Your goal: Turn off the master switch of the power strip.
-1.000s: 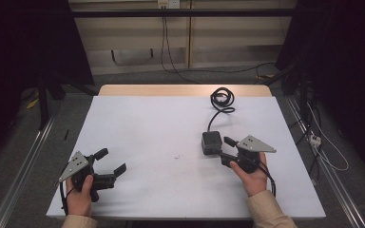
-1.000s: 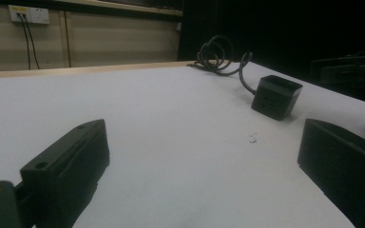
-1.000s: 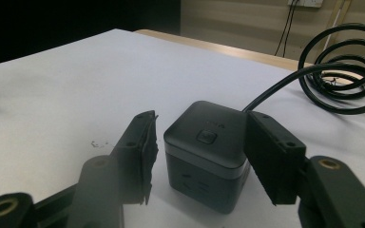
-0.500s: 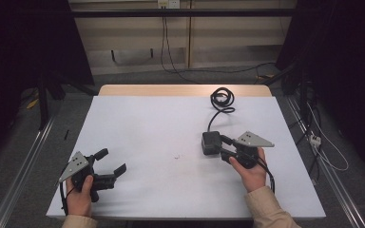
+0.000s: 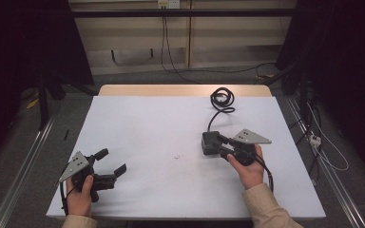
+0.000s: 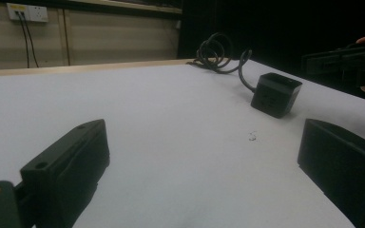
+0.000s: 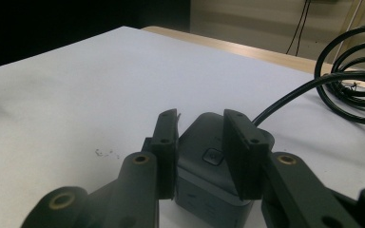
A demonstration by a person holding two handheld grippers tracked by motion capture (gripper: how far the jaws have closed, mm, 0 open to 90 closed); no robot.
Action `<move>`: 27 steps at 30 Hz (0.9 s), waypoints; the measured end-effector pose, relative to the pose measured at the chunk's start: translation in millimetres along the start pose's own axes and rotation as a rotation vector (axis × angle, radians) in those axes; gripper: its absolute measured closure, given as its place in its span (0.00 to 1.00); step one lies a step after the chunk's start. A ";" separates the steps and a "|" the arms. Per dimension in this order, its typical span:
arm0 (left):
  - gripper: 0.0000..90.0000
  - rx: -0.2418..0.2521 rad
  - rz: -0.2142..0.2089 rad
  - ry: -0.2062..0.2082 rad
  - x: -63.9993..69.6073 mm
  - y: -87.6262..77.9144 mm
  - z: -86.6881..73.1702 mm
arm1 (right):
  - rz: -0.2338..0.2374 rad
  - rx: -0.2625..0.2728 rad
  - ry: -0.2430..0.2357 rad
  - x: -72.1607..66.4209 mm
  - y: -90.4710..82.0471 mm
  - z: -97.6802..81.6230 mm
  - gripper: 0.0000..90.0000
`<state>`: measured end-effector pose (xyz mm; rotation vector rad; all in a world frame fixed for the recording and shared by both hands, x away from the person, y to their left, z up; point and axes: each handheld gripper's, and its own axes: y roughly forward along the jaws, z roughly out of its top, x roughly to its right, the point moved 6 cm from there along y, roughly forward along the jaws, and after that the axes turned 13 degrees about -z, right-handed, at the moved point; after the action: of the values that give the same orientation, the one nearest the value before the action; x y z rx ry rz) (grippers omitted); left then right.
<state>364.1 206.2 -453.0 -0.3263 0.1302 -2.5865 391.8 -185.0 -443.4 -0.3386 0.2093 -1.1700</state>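
Right gripper [image 7: 199,156] jaws newly closing around power cube [image 7: 209,180], button visible

Power cube [image 5: 210,142]: on the table [image 5: 147,128], between the right gripper's [image 5: 221,145] fingers [image 7: 167,142], at their tips.
Cord [image 5: 214,118]: runs from the cube away beyond those fingertips.
Coil [image 5: 222,99]: well beyond the right fingers, near the table's far edge.
Left gripper [image 5: 110,164]: low at the near left corner; cube far ahead, right of its fingers [image 6: 71,161].
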 end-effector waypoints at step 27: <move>0.03 0.001 0.000 0.011 0.7 0.1 1.3 | 0.010 -0.031 0.007 0.0 11.2 1.4 0.88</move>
<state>363.8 205.7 -451.6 -0.3115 0.1326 -2.5886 401.9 -180.9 -446.3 -0.3604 0.2348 -1.1596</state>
